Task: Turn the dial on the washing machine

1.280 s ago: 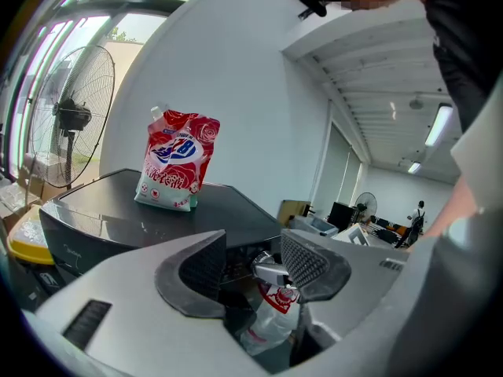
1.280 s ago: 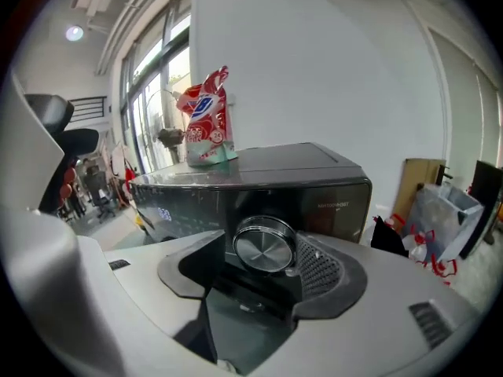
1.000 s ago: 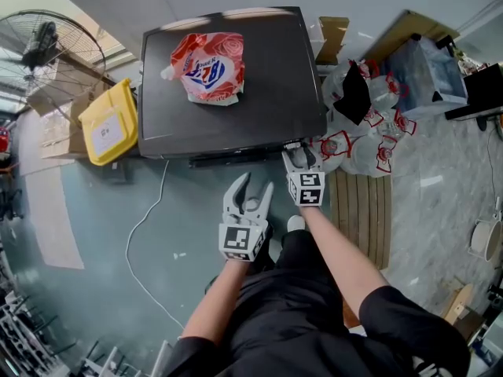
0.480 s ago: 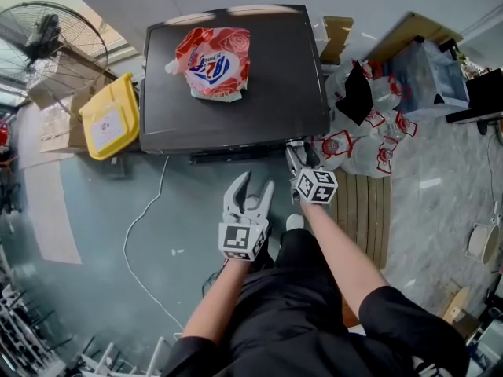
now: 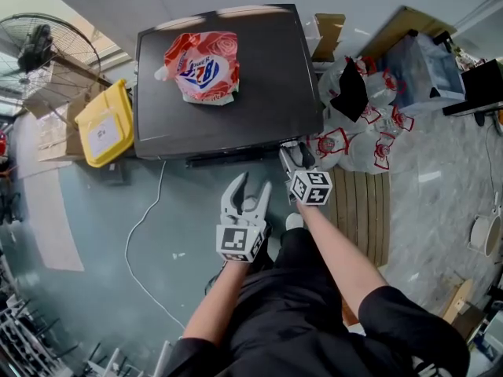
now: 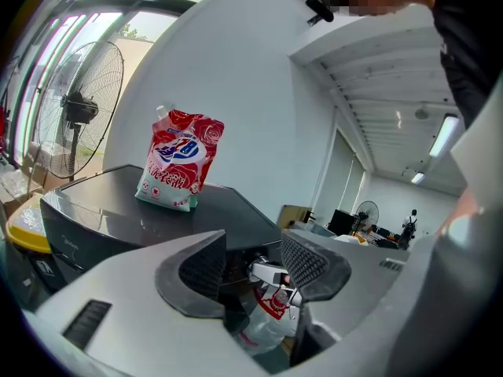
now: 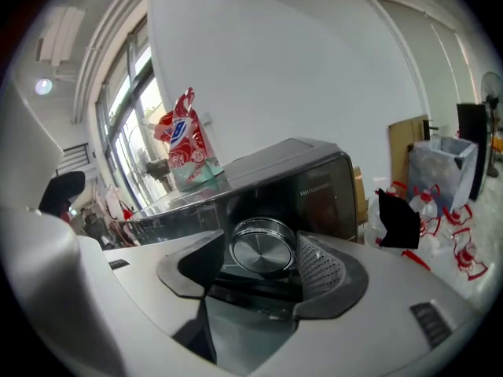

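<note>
The washing machine is a dark grey top-loader seen from above in the head view. A red detergent pouch lies on its lid. My right gripper reaches to the machine's front right corner. In the right gripper view the round silver dial sits between the two jaws, which press on its sides, so my right gripper is shut on it. My left gripper hangs in front of the machine, apart from it. It stands open with nothing between its pads.
A yellow bin and a standing fan are left of the machine. A white cable runs over the floor. Bagged bottles and a wooden pallet lie to the right.
The right gripper has rolled about the dial: its marker cube now sits tilted compared with one second ago. The left gripper has stayed where it was.
</note>
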{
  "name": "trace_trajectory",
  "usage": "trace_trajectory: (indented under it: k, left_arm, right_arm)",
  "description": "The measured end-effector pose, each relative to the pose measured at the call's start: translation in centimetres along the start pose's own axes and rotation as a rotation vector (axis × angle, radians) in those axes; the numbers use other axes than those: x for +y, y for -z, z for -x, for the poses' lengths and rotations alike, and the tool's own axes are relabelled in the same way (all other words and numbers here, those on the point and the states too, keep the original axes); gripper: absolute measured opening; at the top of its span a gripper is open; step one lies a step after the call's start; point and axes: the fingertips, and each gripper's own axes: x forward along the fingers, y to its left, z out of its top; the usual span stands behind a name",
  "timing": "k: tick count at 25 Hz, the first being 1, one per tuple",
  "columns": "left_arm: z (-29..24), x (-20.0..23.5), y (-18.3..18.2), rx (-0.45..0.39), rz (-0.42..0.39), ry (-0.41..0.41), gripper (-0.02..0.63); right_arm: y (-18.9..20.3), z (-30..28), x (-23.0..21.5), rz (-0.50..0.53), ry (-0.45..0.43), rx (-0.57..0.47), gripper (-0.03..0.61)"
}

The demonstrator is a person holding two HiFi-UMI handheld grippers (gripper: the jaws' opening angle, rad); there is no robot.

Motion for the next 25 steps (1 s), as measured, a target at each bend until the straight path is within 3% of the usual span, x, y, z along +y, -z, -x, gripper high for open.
trace_trajectory:
  k: [5,8,18,25]
  left_arm:
    - [0.2,0.1,0.0,0.002,0.016,-0.002,0.196]
    - [0.2,0.0,-0.1,-0.011,0.033,0.006,0.197]
    - [0.6,-0.4,0.4,0.006,0.024,0.015,0.196]
    - [0.3,-0.2,0.5,0.000,0.029,0.012,0.196]
  right_arm:
    - [0.0,0.4,0.8,0.212,0.047,0.001,0.261]
    - [0.3,0.0,0.9,0.271,0.058,0.030,0.261]
    - [0.6,-0.1,0.1,0.248,0.102,0.070,0.252]
    - [0.3,-0.2,-0.1,0.106,0.057,0.026,0.250]
